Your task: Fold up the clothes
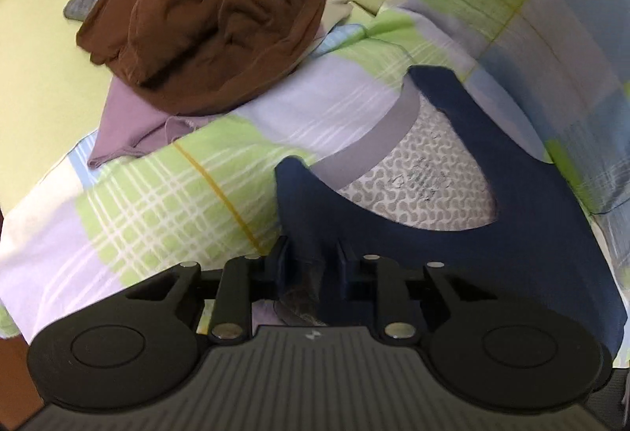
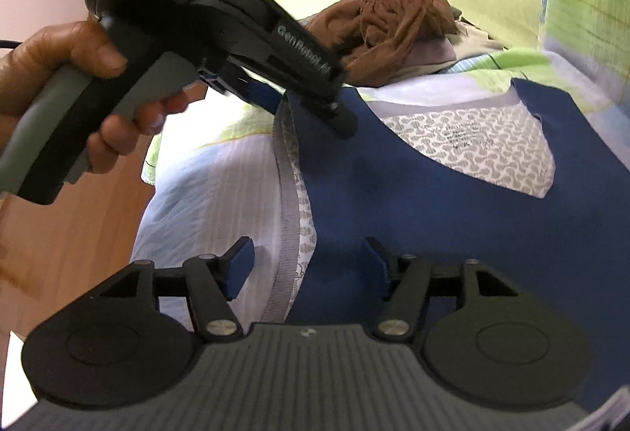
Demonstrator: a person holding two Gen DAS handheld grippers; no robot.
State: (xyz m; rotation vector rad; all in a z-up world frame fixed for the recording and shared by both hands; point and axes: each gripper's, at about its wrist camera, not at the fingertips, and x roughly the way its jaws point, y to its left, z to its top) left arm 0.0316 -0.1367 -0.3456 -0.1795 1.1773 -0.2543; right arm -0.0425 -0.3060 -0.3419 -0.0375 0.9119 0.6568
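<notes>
Bedding in a green, white and lilac check (image 1: 165,195) carries a navy sleeveless top with a grey patterned lining (image 1: 453,234), spread flat near the bed's front edge. The left gripper (image 1: 311,261) has its fingers clamped on the top's shoulder strap, a hand (image 2: 59,76) holding its handle, while the right gripper (image 2: 307,265) hovers with fingers apart over the top's grey-trimmed armhole edge. Farther back on the bed, crumpled brown shorts with an elastic waistband (image 1: 204,17) lie on a lilac cloth (image 1: 130,128).
</notes>
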